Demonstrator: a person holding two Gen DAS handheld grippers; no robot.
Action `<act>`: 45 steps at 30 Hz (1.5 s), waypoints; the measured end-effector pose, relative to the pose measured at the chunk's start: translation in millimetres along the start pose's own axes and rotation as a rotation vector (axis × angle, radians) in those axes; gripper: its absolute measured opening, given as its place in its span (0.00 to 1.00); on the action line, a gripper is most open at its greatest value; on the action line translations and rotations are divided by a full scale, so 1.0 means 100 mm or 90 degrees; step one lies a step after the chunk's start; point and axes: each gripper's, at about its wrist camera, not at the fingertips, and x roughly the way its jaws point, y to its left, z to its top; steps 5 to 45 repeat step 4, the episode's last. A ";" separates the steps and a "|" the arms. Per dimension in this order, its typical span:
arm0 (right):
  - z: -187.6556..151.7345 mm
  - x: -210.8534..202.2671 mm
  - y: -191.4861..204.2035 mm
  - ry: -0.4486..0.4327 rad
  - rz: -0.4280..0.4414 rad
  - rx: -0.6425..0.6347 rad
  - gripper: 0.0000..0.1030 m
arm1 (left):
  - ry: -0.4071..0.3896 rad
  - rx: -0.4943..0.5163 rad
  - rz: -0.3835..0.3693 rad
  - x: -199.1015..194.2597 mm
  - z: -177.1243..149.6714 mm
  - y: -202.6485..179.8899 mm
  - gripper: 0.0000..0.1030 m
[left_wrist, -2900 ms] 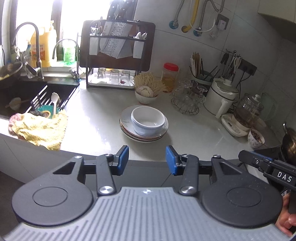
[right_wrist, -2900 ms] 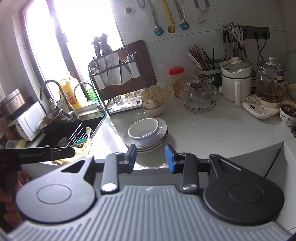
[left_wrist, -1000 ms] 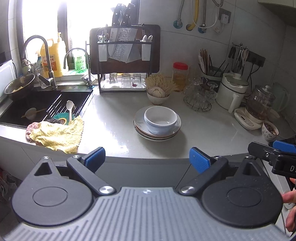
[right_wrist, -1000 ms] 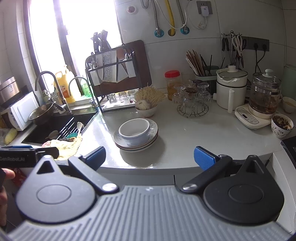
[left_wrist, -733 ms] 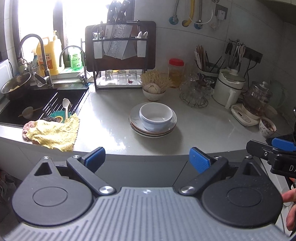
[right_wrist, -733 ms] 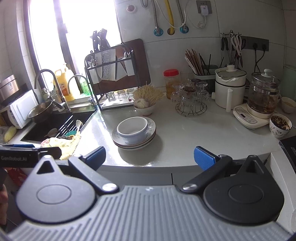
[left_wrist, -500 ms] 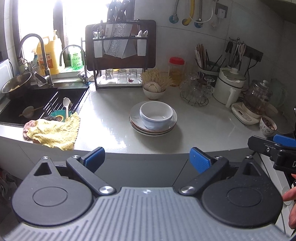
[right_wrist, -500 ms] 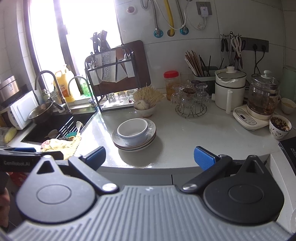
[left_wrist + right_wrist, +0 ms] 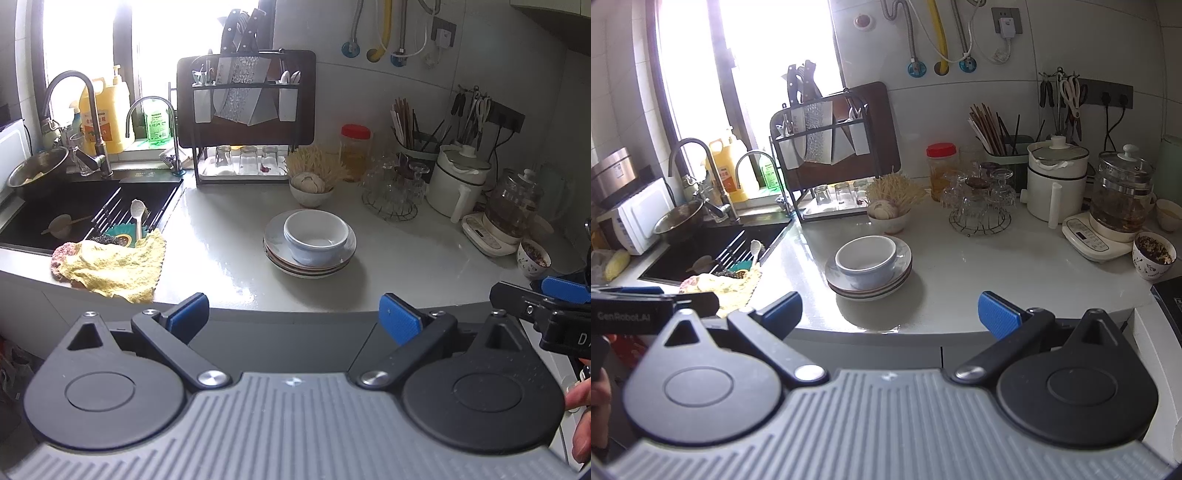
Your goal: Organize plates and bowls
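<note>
Since the earliest frame both pairs of jaws have been spread wide; the left gripper [image 9: 293, 314] and right gripper [image 9: 890, 312] are held empty, short of the counter [image 9: 221, 236]; the bowl [image 9: 316, 236] is nested on the stacked plates [image 9: 273, 242], mid-counter, compactly gathered.

- "GenRobot.AI" — white letters on the black body of the left gripper [image 9: 650, 314], seen at the left edge of the right wrist view.
- "D" and part of a next letter — white, on the right gripper [image 9: 565, 332], cut off by the left wrist view's right edge.
- Bottle labels by the window — too small to read.
</note>
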 end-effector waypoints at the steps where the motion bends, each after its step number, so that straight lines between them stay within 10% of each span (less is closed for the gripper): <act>1: -0.01 0.00 0.00 0.001 0.001 0.003 1.00 | -0.002 0.001 -0.001 -0.01 0.00 0.00 0.97; 45: -0.02 -0.01 0.00 0.004 0.005 0.010 1.00 | -0.008 0.000 -0.002 -0.05 -0.04 0.01 0.98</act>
